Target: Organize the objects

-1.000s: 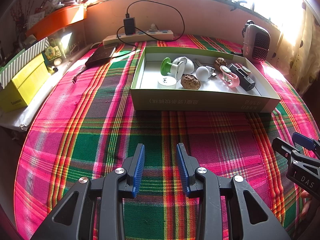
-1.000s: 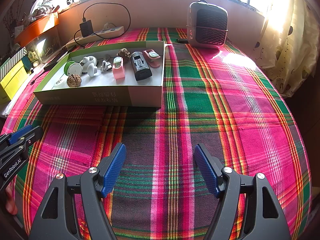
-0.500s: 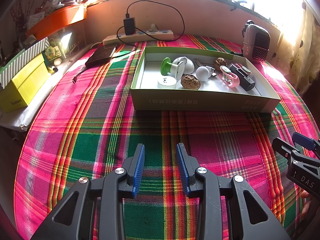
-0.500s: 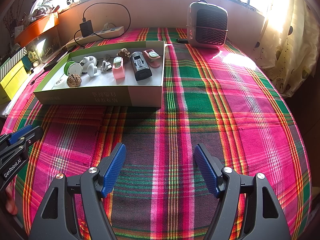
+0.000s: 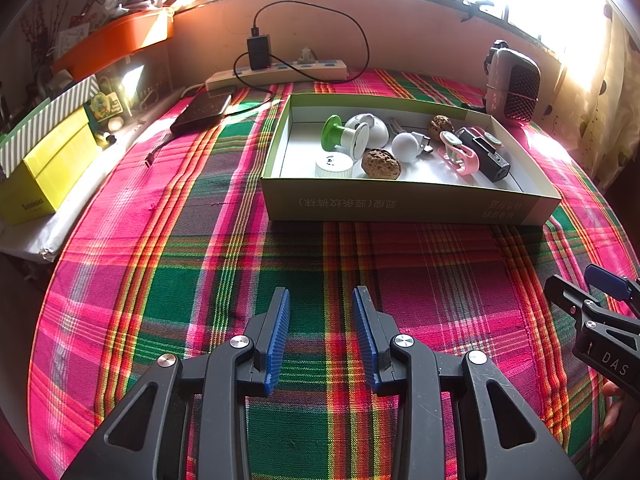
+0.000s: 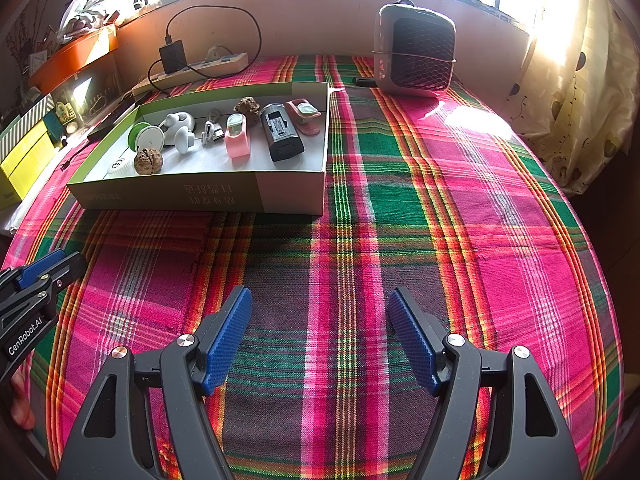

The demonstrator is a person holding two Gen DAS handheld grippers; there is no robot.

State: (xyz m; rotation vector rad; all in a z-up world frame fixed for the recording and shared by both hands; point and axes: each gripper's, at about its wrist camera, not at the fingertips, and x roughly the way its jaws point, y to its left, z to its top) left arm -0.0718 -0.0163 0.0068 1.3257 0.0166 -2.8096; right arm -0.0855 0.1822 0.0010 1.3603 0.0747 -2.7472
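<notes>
A shallow green cardboard box (image 5: 400, 204) (image 6: 200, 196) lies on the plaid cloth and holds several small items: a green spool (image 5: 340, 138), a walnut (image 5: 381, 164) (image 6: 148, 161), a white ball (image 5: 405, 147), a pink clip (image 5: 460, 156) (image 6: 237, 141) and a black battery pack (image 5: 486, 155) (image 6: 282, 133). My left gripper (image 5: 322, 300) hovers open over the cloth well in front of the box, nothing between its blue pads. My right gripper (image 6: 320, 300) stands wider open to the box's near right, also with nothing in it.
A small heater (image 6: 416, 52) (image 5: 514, 84) stands at the back right. A power strip (image 5: 280, 72) with a charger and a black device (image 5: 202, 110) lie at the back. A yellow box (image 5: 48, 168) sits at the left edge. A curtain (image 6: 580, 80) hangs on the right.
</notes>
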